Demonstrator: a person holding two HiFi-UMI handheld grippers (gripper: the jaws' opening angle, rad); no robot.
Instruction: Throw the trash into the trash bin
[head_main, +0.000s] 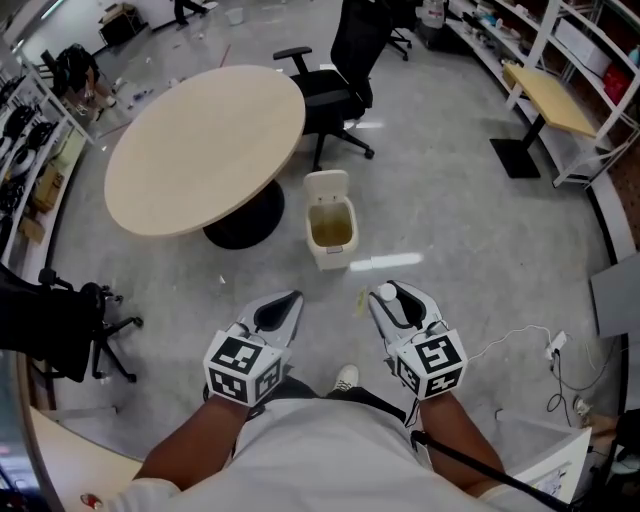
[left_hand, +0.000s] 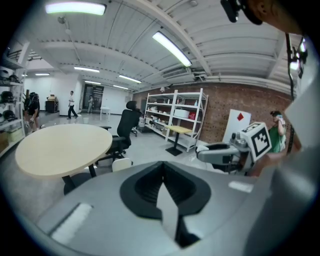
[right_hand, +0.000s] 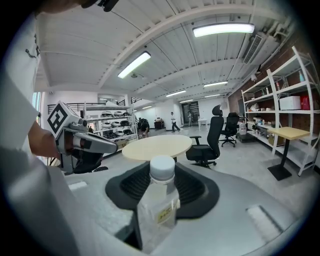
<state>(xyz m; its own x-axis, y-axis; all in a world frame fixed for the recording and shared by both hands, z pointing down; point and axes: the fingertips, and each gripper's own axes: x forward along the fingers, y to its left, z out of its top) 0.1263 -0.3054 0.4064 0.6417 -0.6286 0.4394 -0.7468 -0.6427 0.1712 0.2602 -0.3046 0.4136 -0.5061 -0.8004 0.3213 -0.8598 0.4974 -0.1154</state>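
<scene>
The cream trash bin (head_main: 330, 232) stands open-topped on the grey floor beside the round table, ahead of both grippers; its top also peeks over the jaws as the bin (left_hand: 122, 164) in the left gripper view. My right gripper (head_main: 390, 290) is shut on a clear plastic bottle (right_hand: 159, 205) with a white cap, held upright between the black pads. My left gripper (head_main: 292, 300) hangs level with it to the left, its pads meeting at the tips. A thin pale wedge shows between them; I cannot tell what it is.
A round beige table (head_main: 205, 150) stands left of the bin, with a black office chair (head_main: 340, 75) behind it. Another black chair (head_main: 60, 325) is at the left edge. A desk (head_main: 550, 100) and shelving line the right side. Cables (head_main: 545, 350) lie on the floor.
</scene>
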